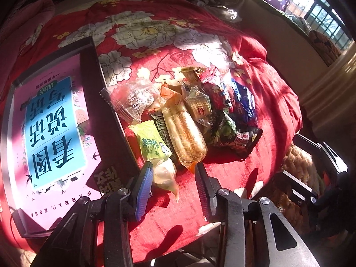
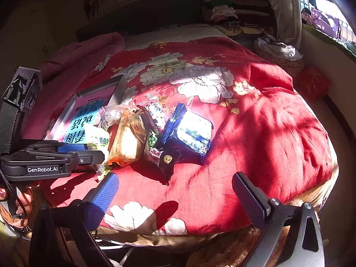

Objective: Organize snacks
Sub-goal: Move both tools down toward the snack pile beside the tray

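Note:
A pile of snack packets lies on a red flowered blanket [image 1: 222, 189]. A green-and-white packet [image 1: 153, 146] is nearest, beside a long clear packet of biscuit sticks [image 1: 182, 131], a clear packet [image 1: 131, 100], a dark packet [image 1: 235, 133] and a blue packet [image 1: 244, 102]. My left gripper [image 1: 173, 173] is open, its fingers straddling the near end of the green-and-white packet. My right gripper [image 2: 175, 184] is open wide and empty, low over the blanket in front of the pile; the blue packet [image 2: 189, 133] lies ahead of it.
A dark tray [image 1: 98, 102] holding a pink-and-blue book [image 1: 51, 133] sits left of the pile. A pink blanket [image 2: 84, 46] lies behind it. The bed's front edge is just below the grippers. A window [image 2: 322, 6] is at right.

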A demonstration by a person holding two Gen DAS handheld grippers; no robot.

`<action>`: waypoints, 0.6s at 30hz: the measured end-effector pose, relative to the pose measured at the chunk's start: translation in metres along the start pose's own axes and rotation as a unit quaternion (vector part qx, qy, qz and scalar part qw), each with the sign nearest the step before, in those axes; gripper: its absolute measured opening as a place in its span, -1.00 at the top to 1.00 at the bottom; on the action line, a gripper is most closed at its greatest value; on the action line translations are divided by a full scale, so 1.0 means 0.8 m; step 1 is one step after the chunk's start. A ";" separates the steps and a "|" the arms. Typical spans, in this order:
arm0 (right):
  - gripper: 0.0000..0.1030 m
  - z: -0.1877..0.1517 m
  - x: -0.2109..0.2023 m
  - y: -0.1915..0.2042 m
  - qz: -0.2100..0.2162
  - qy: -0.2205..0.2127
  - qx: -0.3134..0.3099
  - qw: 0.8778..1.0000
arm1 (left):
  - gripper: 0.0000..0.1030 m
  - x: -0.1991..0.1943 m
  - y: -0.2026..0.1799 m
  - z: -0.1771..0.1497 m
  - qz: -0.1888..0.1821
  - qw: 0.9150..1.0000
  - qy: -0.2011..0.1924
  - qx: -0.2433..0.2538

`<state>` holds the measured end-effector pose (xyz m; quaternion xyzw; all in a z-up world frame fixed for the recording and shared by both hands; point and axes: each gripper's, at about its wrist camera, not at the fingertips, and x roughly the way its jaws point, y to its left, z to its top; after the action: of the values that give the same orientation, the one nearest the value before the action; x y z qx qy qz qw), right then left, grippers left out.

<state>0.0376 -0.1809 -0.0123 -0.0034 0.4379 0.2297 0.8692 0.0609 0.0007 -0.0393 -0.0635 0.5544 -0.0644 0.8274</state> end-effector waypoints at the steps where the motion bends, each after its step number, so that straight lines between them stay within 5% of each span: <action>1: -1.00 0.000 0.003 0.000 0.001 0.003 -0.001 1.000 | 0.22 0.001 -0.003 0.001 0.006 1.000 0.003 0.005; 11: -0.97 0.006 0.048 -0.011 0.020 0.044 0.029 0.998 | 0.22 0.021 -0.026 0.016 0.093 0.993 0.044 0.058; 18: -0.42 0.014 0.063 -0.007 0.071 0.032 0.019 0.997 | 0.23 0.040 -0.032 0.024 0.122 0.986 0.084 0.075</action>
<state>0.0744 -0.1634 -0.0451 0.0371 0.4688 0.2816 0.8364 0.0894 -0.0296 -0.0563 0.0728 0.6187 -0.0095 0.7822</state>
